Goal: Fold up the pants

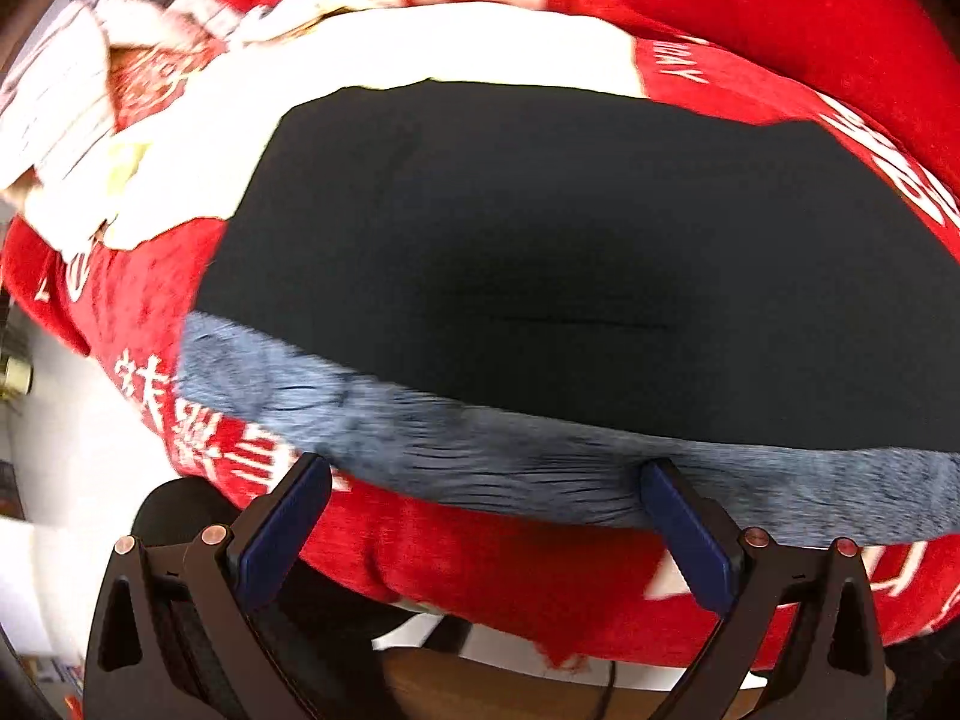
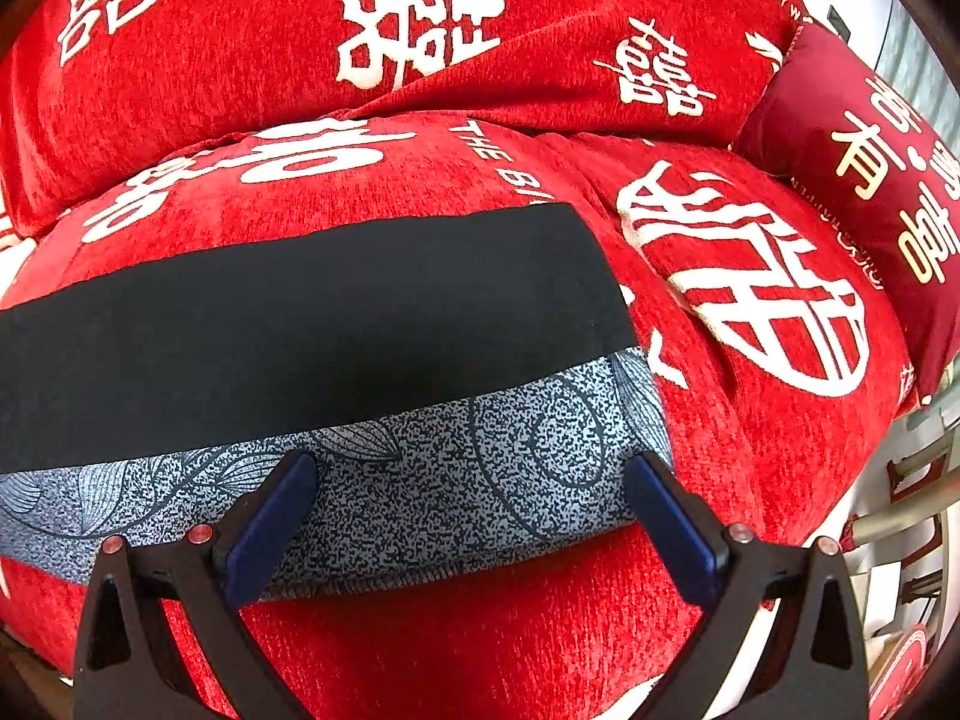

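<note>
Both grippers spread wide over folded pants on a red sofa cover.

Left wrist view: left gripper (image 1: 486, 474) nearest, fingers apart and holding nothing, tips at the grey patterned band (image 1: 540, 462) of the pants (image 1: 540, 252), which lie flat on the red cover (image 1: 480, 570); a white cloth (image 1: 420, 54) sits beyond the black part, crumpled clutter far left, blurred. Right wrist view: right gripper (image 2: 474, 468) nearest, also spread and empty, fingers straddling the band's (image 2: 420, 498) right end; pants (image 2: 300, 324) run off frame left; dark red cushion (image 2: 870, 192) far right, well apart; metal frame (image 2: 912, 504) at the right edge.
</note>
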A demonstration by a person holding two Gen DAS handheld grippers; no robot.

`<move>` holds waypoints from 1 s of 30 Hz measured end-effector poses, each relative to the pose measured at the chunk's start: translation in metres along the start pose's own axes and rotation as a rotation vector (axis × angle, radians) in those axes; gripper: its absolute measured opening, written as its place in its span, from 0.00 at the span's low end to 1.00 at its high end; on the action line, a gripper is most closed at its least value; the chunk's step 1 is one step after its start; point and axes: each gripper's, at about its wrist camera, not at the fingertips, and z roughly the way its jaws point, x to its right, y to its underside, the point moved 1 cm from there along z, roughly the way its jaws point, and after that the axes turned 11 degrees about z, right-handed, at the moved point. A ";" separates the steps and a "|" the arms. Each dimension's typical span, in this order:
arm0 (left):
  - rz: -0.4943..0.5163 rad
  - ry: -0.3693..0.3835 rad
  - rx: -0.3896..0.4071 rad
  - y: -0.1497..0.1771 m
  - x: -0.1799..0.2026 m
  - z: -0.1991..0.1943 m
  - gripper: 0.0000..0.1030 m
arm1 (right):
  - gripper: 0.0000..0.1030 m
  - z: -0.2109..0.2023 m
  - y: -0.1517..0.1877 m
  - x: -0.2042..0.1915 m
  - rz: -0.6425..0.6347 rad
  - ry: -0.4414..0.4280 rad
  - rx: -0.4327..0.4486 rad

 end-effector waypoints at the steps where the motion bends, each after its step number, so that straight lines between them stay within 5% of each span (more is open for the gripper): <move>1: -0.019 -0.003 -0.008 0.002 -0.010 0.003 1.00 | 1.00 0.000 -0.001 -0.001 -0.002 -0.001 0.000; 13: -0.266 -0.047 -0.090 0.037 -0.131 0.023 1.00 | 1.00 0.001 0.001 -0.003 0.007 0.008 -0.007; 16: -0.327 -0.006 -0.052 0.037 -0.154 0.004 1.00 | 1.00 -0.010 -0.005 -0.008 0.055 0.099 -0.059; 18: -0.317 0.005 0.012 0.025 -0.155 -0.014 1.00 | 1.00 -0.041 -0.011 -0.026 0.071 0.065 0.024; 21: -0.224 0.023 0.091 -0.013 -0.127 -0.030 1.00 | 1.00 -0.070 -0.010 -0.083 0.040 -0.056 0.112; 24: -0.115 0.000 0.126 -0.057 -0.090 -0.028 1.00 | 1.00 -0.067 0.005 -0.169 -0.069 -0.173 0.070; 30: -0.052 -0.059 0.026 -0.105 -0.073 0.018 1.00 | 1.00 -0.059 0.044 -0.340 -0.288 -0.275 0.019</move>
